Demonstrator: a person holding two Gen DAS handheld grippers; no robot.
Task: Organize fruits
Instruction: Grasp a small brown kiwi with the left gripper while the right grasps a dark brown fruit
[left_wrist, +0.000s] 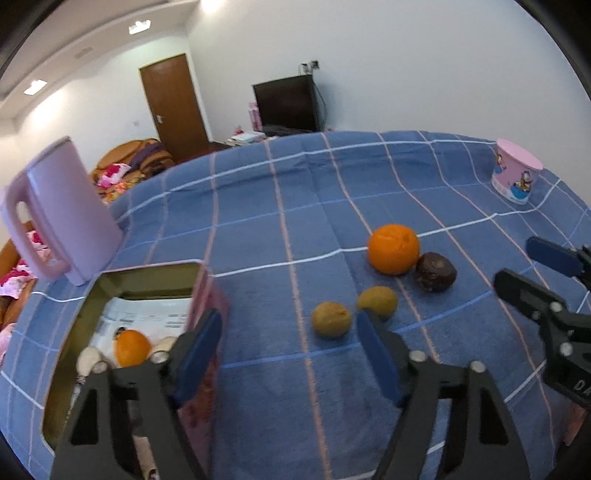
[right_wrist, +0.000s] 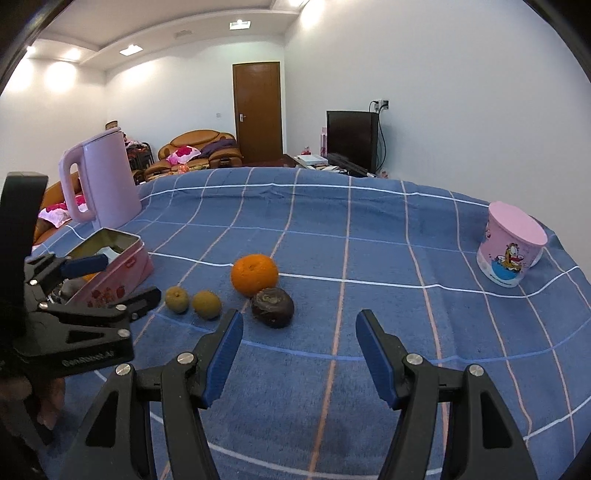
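Pink plastic stands at the far left: a tall kettle (right_wrist: 99, 181) at the edge of the bench (right_wrist: 369, 229), which is covered by a blue checked cloth. Just in front of the kettle sits an open pink tin (right_wrist: 114, 273) with printed paper inside. In the left wrist view an orange (left_wrist: 132, 347) lies in the tin, with a couple of pale items beside it that are too blurred to name.

Next comes the left gripper (left_wrist: 288, 347) — its blue-padded jaws stand apart with nothing between them, one finger over the near wall of the tin, the other over bare cloth close to the small fruits. No pad presses on anything.

Right of the tin, four fruits lie loose on the cloth in a small cluster. Two small yellow-green fruits sit side by side, the left one (right_wrist: 176, 299) and the right one (right_wrist: 207, 303) nearly touching. Behind and to the right of them is a second orange (right_wrist: 254, 274), and a dark wrinkled fruit (right_wrist: 272, 307) rests against its near right side.

Further right, the right gripper (right_wrist: 298, 350) hangs over bare cloth in front of that cluster — jaws apart, empty, touching no fruit.

At the far right edge of the bench, well apart from everything else, a pink cup (right_wrist: 511, 245) with a cartoon print stands upside down.
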